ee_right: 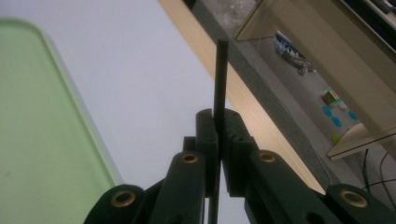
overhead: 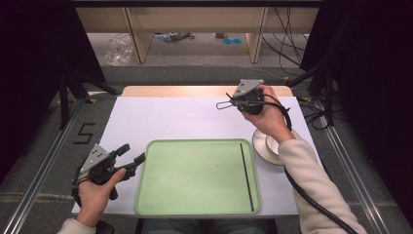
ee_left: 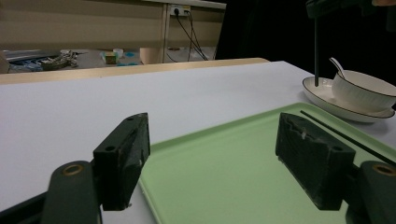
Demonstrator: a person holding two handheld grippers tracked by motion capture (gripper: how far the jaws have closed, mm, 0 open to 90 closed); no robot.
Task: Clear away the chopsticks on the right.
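Black jaws of the right gripper (ee_right: 219, 135) clamp a chopstick (ee_right: 220, 79), its lower end hidden; left gripper (ee_left: 215, 163) gapes.

a grey carpeted floor (overhead: 204, 61) is seen beyond the worktop's far edge, where pale wooden furniture legs (overhead: 139, 39) and cables (overhead: 287, 46) are lit dimly.

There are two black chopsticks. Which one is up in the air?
The chopstick pinched in the right gripper is lifted, hanging above the plate. The other chopstick lies flat along the green tray's right side.
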